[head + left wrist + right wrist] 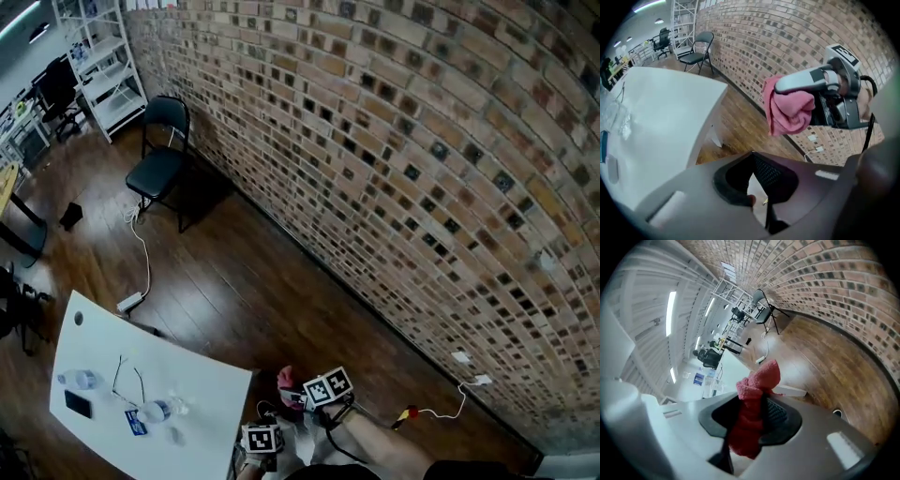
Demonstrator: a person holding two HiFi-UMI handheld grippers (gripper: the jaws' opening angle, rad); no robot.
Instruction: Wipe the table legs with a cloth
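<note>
Legs under the white worktop (202, 398) are barely visible: the head view hides them beneath the top, and the left gripper view shows only a pale sliver below the worktop's edge that cannot be identified with certainty. Both tools sit at the bottom edge of the head view. The left gripper (262, 441) is partly cut off there, so its jaws cannot be read from above. Its own view shows them pressed together with nothing between. The right gripper (752, 411) is clamped on the red-pink cloth (757, 380), which bunches up past the jaw tips and hangs down behind them. The left gripper view shows this from the side: the cloth bulges from the front of the right gripper, in the air beside the worktop's corner and apart from it, with the brick wall (787, 42) behind. Only the head view shows what lies on the worktop: plastic bottles (157, 410), a dark phone (79, 405) and a thin black loop too small to identify. A black chair (161, 164) stands by the wall, well apart.
</note>
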